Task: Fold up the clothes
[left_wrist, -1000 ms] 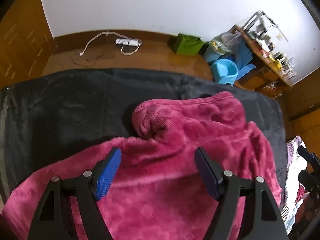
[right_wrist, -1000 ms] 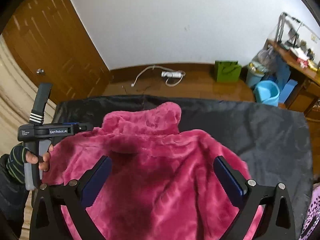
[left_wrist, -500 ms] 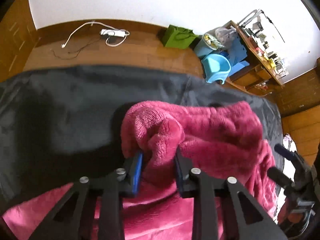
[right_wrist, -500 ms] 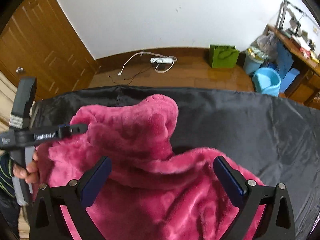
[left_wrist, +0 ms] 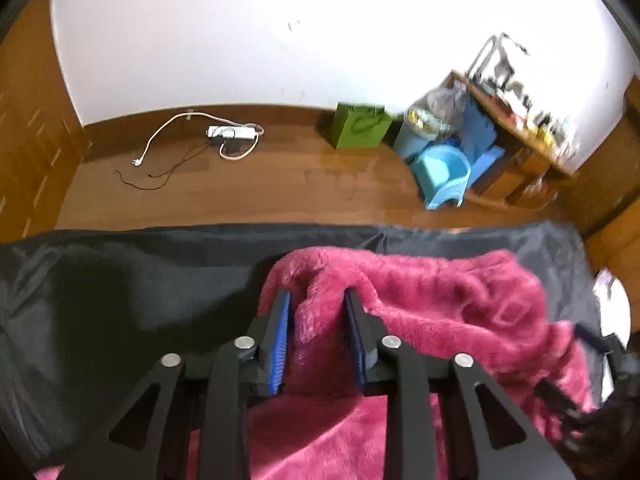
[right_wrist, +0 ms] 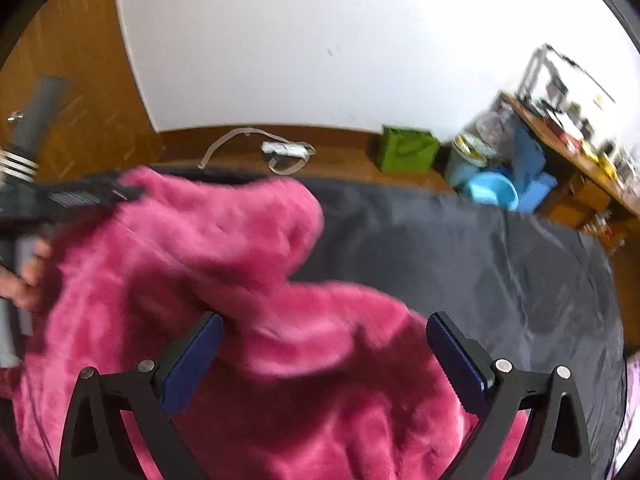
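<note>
Right gripper hovers wide open above pink fleece garment lying rumpled on dark cloth

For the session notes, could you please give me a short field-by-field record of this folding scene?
garment: pink fleece garment, rumpled, not yet folded
surface: black sheet
left gripper: a bunched fold of fleece between its fingers, jaws opening slightly
right gripper: wide open above the fleece, nothing held
background: green bag, blue tub, white power strip on the wooden floor

No legible txt, labels too blurred
</note>
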Available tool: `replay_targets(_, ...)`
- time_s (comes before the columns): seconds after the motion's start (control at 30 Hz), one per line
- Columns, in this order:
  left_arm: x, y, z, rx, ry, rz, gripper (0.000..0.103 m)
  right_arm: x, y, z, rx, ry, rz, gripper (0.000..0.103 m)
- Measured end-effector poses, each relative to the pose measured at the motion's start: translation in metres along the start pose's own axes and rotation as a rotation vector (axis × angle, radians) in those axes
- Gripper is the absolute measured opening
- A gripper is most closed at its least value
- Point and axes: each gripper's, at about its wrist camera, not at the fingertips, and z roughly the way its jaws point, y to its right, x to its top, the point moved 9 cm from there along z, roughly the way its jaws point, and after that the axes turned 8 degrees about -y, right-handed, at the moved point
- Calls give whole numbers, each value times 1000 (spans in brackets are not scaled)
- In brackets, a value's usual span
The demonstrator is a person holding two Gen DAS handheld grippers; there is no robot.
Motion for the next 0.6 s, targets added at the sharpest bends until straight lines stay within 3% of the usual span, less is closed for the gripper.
replay_targets(0.17,-12,6,-42,16,93,56,65,4,35,24,-129,-24,14,103)
replay_targets(0.23,-23,11,-41,41,78,103,66,9,47,38,-189,-44,-5,103)
replay_targets(0.33,-30,8,-16,143,25,148,66,18,54,47,-170,-39,6,103)
replay_targets(0.5,-20,-6,15,184,-15,69,75,19,47,43,-204,-62,-40,103)
replay_targets(0.6,-19,-10,17,208,-18,40,77,4,52,17,-154,-43,-2,103)
